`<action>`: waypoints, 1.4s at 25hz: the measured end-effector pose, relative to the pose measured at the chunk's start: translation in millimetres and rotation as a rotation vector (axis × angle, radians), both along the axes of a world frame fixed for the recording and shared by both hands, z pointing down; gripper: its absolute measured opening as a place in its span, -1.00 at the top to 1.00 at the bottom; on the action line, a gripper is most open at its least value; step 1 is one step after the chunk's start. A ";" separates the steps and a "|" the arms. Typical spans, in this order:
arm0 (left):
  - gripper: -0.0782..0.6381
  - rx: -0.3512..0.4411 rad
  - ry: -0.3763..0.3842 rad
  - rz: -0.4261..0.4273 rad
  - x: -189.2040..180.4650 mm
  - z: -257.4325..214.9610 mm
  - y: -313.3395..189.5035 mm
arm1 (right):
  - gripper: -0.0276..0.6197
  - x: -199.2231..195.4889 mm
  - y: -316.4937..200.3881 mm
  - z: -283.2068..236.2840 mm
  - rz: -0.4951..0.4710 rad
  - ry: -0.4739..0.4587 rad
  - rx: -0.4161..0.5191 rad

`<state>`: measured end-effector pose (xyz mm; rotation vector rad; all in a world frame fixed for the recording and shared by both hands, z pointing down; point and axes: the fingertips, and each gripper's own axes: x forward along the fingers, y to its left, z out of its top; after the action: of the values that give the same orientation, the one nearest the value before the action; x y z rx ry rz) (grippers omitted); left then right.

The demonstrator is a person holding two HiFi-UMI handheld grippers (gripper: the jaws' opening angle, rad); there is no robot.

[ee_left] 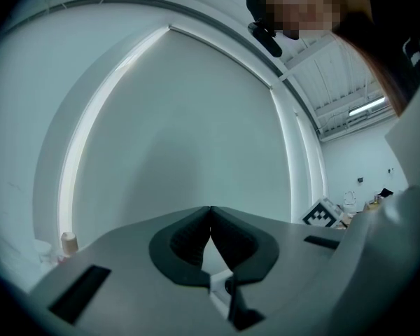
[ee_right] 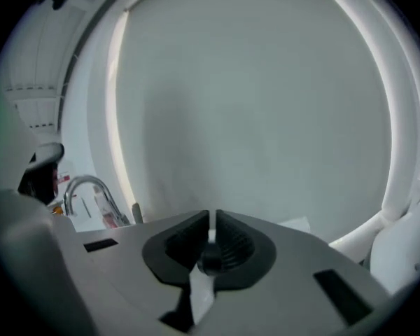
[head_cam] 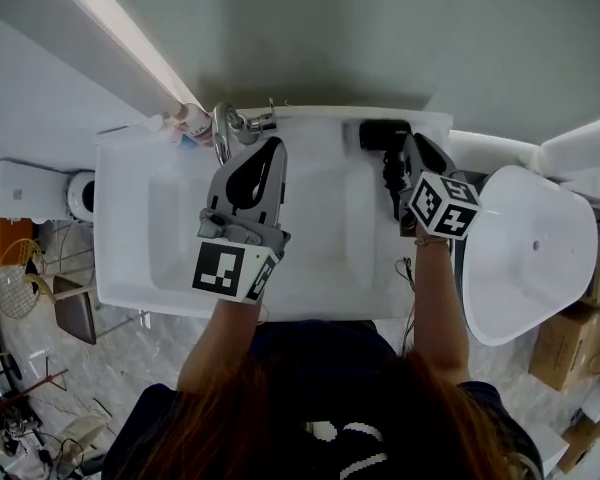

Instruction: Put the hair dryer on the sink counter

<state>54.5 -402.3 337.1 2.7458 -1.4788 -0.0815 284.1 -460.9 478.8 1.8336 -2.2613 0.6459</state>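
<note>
Though the label on the bottle point(head_cam: 192, 123) by the faucet point(head_cam: 225, 128) is too small to read, the black hair dryer point(head_cam: 384, 135) rests at the right rear of the white sink counter point(head_cam: 315, 118). The right gripper point(ee_right: 212, 219) pinches a dark part of it, and the left gripper point(ee_left: 210, 210) has its fingers pressed together.

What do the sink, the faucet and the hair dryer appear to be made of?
Sink: white glazed ceramic or something similar, judging by its smooth, softly glossy surface.
Faucet: polished metal, likely chrome-plated; it shows bright mirror-like highlights.
Hair dryer: black plastic, probably matte, as it reflects almost no light; it is too small to tell more.
</note>
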 end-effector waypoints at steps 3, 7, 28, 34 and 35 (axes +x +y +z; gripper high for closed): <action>0.73 0.024 0.008 0.000 -4.8 -15.0 3.6 | 0.86 -8.7 15.6 -73.2 -0.009 -0.024 0.161; 0.73 0.073 -0.018 0.001 -11.0 -36.6 7.1 | 0.86 -24.1 42.5 -155.7 -0.026 -0.023 0.342; 0.73 0.172 0.014 -0.020 -36.8 -92.7 36.6 | 0.87 -47.0 105.4 -248.9 -0.015 0.016 0.512; 0.73 0.173 0.014 -0.025 -39.9 -92.2 36.0 | 0.87 -52.8 104.7 -248.5 -0.022 0.032 0.508; 0.73 0.172 0.015 -0.025 -40.5 -92.4 36.2 | 0.87 -54.1 105.2 -248.8 -0.024 0.037 0.507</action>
<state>14.0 -366.0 244.6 2.8506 -1.5732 -0.2408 230.1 -355.7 230.0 1.9873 -2.5868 0.0243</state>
